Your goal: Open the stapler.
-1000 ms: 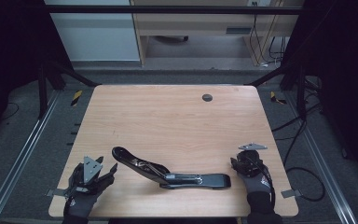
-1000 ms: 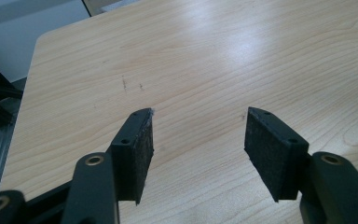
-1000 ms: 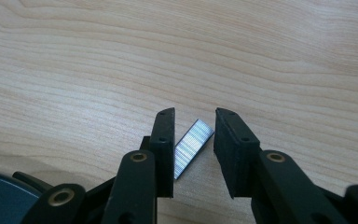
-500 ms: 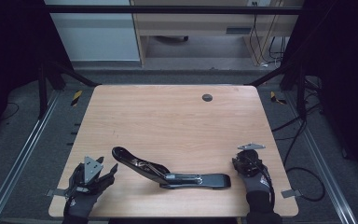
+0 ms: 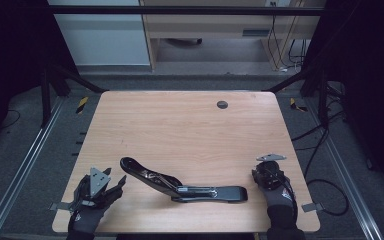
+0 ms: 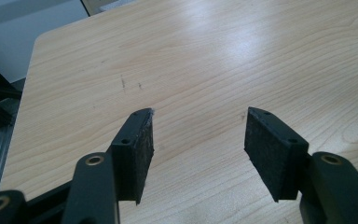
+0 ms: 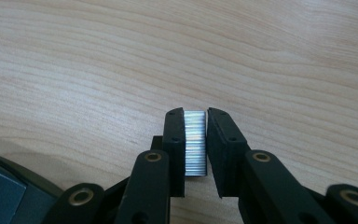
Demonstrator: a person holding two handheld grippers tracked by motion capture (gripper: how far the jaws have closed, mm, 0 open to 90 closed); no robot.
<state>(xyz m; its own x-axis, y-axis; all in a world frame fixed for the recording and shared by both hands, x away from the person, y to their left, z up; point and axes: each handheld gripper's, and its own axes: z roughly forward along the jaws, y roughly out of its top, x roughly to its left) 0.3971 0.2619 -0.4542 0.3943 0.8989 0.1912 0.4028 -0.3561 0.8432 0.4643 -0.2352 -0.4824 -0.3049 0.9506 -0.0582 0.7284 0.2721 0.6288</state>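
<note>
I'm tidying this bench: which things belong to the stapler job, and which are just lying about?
In the job:
- stapler, lying opened out
- strip of staples, gripped in the right claw
- left claw, open

Lying about:
- dark round cap on the table's far edge

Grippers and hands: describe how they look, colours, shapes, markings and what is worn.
Both hands wear dark gloves with small pale markings. The left gripper and right gripper are black, each topped by a grey three-cornered plate. Their jaws are flat black blocks with rough dark pads on arms with brass-coloured rivets.
</note>
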